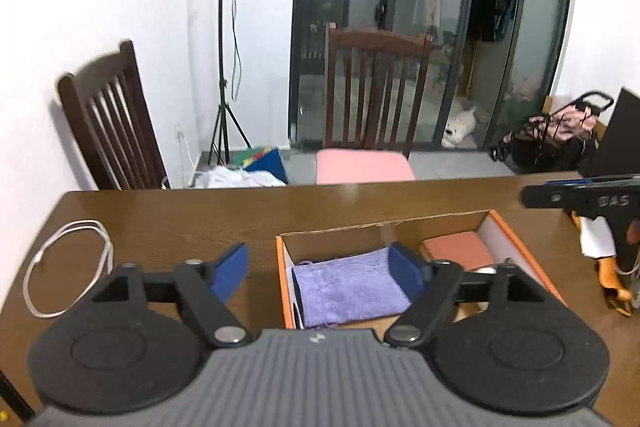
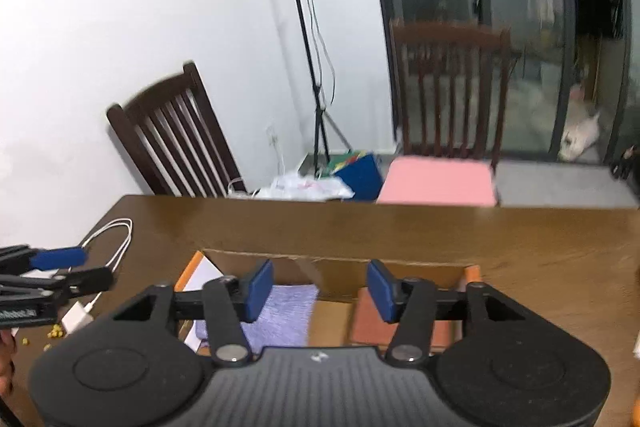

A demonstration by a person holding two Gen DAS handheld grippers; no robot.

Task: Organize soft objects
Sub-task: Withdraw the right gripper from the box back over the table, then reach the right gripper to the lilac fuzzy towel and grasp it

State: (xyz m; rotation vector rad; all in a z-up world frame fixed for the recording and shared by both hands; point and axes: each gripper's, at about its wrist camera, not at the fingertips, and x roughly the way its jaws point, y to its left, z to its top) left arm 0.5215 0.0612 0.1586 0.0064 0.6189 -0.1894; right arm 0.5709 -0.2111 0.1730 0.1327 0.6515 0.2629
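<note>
An open cardboard box (image 1: 282,267) (image 2: 338,281) with orange sides sits on the brown table. Inside lie a folded purple cloth (image 1: 352,287) (image 2: 286,317) on the left and a folded orange-brown cloth (image 1: 458,253) (image 2: 370,327) on the right. My left gripper (image 1: 318,273) hovers above the box's left part, open, with nothing between its blue pads. My right gripper (image 2: 320,291) hangs over the middle of the box, open and empty too. Each gripper shows at the edge of the other's view: the right gripper (image 1: 576,197) and the left gripper (image 2: 56,269).
A white cable (image 1: 66,269) (image 2: 112,239) lies coiled on the table (image 1: 256,215) (image 2: 520,251) left of the box. Small yellow bits (image 2: 56,333) are scattered at the left. Two wooden chairs (image 1: 374,99), a tripod (image 1: 222,67) and glass doors stand beyond the far edge.
</note>
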